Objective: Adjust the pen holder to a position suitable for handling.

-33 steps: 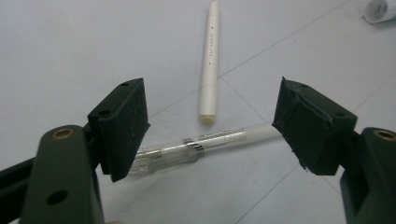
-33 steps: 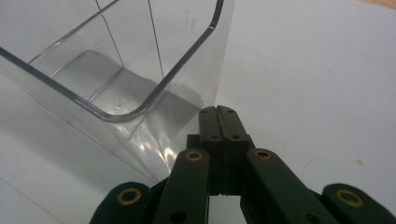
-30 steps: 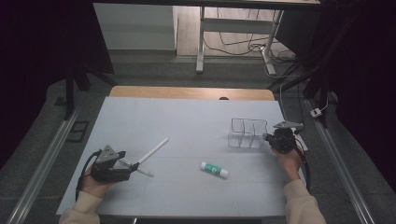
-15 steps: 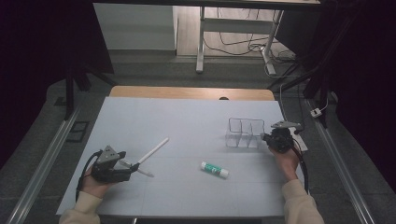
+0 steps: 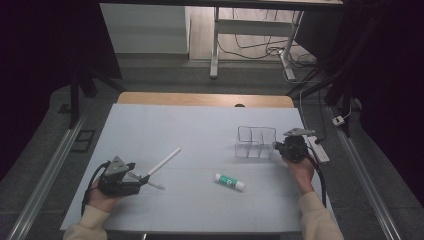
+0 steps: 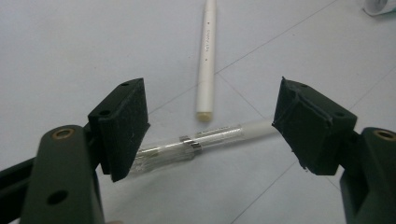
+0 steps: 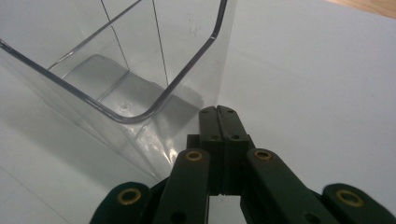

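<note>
Resting low at the near left of the desk (image 5: pixel 200 115), my left gripper (image 5: pixel 145 181) had its jaws spread, and a clear-barrelled pen (image 6: pixel 196 142) lay flat on the sheet between the pads (image 6: pixel 122 123), neither pad pressing on it. A white pen (image 5: pixel 164 161) lay just beyond it, slanting away toward the far right, its near end close to the clear pen but not touching it in the left gripper view. Open sheet ran from there to the far edge and to the left edge, with nothing standing on it.

At the far right, my right gripper (image 7: pixel 218 122) had its jaws pressed together with nothing between them, their tips at the outer wall of the clear divided organizer (image 5: pixel 256 142), low against its near corner; I could not tell whether they touched it. The organizer stood upright near the desk's right edge, leaving little room on that side. A glue stick (image 5: pixel 230 181) lay on its side in the near middle, well apart from both grippers, with bare desk all round it.
</note>
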### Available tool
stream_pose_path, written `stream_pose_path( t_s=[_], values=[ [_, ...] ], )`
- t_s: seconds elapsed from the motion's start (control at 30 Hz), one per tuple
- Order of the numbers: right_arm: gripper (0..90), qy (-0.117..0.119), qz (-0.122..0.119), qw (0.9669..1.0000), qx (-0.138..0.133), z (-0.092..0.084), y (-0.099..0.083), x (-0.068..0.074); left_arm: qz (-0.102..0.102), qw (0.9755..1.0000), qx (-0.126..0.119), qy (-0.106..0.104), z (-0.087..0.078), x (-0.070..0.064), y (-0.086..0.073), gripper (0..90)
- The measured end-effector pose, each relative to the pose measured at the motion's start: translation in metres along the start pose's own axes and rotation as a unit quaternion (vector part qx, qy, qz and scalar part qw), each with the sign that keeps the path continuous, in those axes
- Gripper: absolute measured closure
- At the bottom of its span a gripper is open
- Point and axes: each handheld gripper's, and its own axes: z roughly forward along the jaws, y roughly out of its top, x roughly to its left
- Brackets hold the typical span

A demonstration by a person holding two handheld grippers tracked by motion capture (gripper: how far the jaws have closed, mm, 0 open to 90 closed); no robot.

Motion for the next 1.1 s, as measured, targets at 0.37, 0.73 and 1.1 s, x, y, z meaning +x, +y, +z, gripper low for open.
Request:
stream_pose_path(
  t_s=[0.37, 0.73, 1.1],
  values=[
    [89.3, 0.009, -0.016, 0.9998, -0.001, 0.006, 0.007, 0.014, 0.002, 1.0000, 0.002, 0.000, 0.001, 0.000, 0.000, 26.3],
    [89.3, 0.019, -0.031, 0.9993, 0.007, 0.017, 0.011, 0.029, 0.005, 1.0000, 0.004, 0.000, 0.001, -0.001, 0.000, 26.3],
    [89.3, 0.032, -0.042, 0.9986, 0.007, 0.021, 0.014, 0.040, 0.006, 1.0000, 0.006, 0.000, 0.002, 0.000, 0.000, 26.4]
  ],
)
